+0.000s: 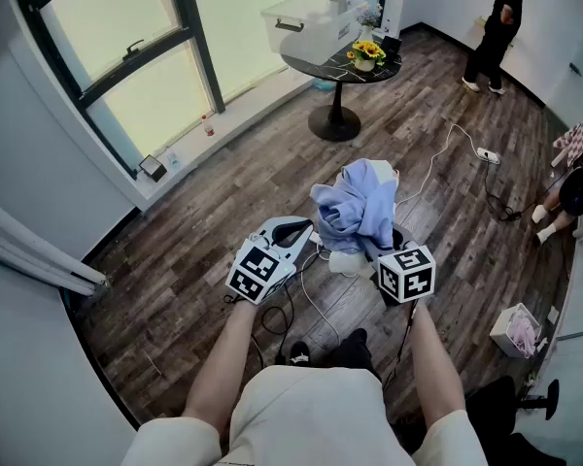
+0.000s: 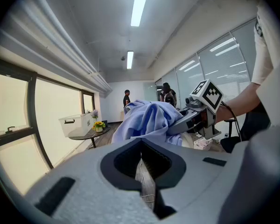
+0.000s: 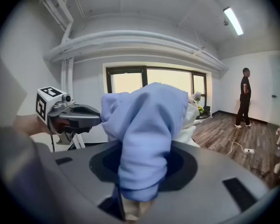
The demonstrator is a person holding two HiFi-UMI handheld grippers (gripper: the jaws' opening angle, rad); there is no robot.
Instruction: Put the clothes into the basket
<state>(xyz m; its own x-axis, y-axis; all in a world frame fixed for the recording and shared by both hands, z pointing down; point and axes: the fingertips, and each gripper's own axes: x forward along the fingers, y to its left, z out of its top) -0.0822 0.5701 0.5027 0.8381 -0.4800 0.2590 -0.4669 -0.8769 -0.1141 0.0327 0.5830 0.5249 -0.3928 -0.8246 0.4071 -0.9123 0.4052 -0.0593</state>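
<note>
A light blue garment [image 1: 358, 207] hangs bunched over the wooden floor in front of me, and pale white cloth [image 1: 344, 261] shows under it. My right gripper [image 1: 384, 250] is shut on the blue garment [image 3: 147, 134], which spills out of its jaw opening and hides the fingertips. Just left of the bundle is my left gripper [image 1: 309, 233]. Its jaws stand together as a thin pale strip, and I see no cloth between them in the left gripper view [image 2: 147, 185]. The basket [image 1: 316, 25], a clear white bin, sits on a round black table [image 1: 342, 68] far ahead.
Yellow flowers [image 1: 366, 54] stand on the table beside the bin. A white cable and power strip [image 1: 487, 153] lie on the floor to the right. One person [image 1: 496, 32] stands at the far wall and another [image 1: 573, 197] sits at the right edge. A small waste bin [image 1: 518, 330] is near right. Windows line the left wall.
</note>
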